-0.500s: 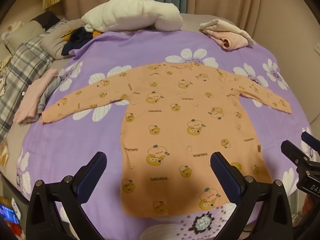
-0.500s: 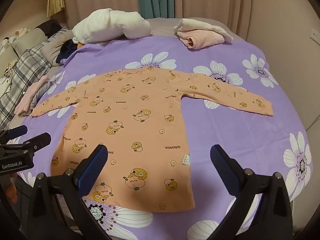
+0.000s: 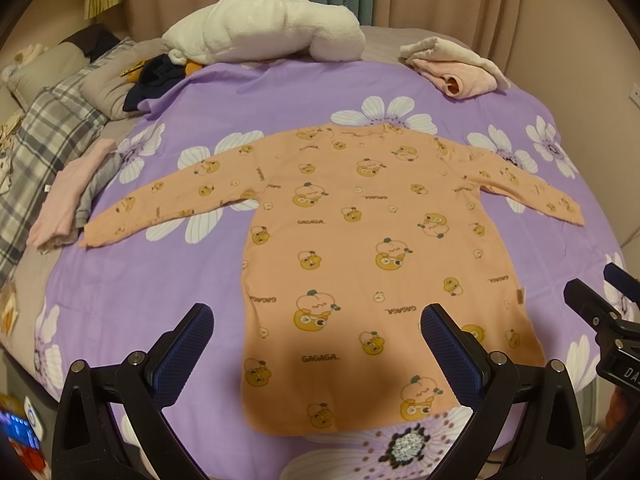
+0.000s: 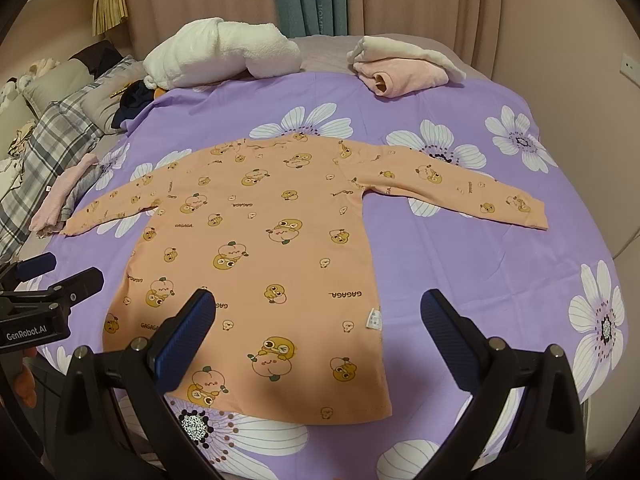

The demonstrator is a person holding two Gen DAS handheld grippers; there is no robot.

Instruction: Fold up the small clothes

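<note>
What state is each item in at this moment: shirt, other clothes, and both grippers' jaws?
orange shirt: unfolded, flat on the purple sheet, both sleeves spread out.
pink and cream clothes: folded, at the far edge.
pink and grey clothes: folded, beside the left cuff.
white blanket: bunched up.
left gripper: jaws open, empty, above the hem.
right gripper: jaws open, empty, above the hem.

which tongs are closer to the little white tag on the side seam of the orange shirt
Right. The white tag lies between the right tongs fingers, just ahead. The left tongs hover over the hem's other half, further from that seam.
</note>
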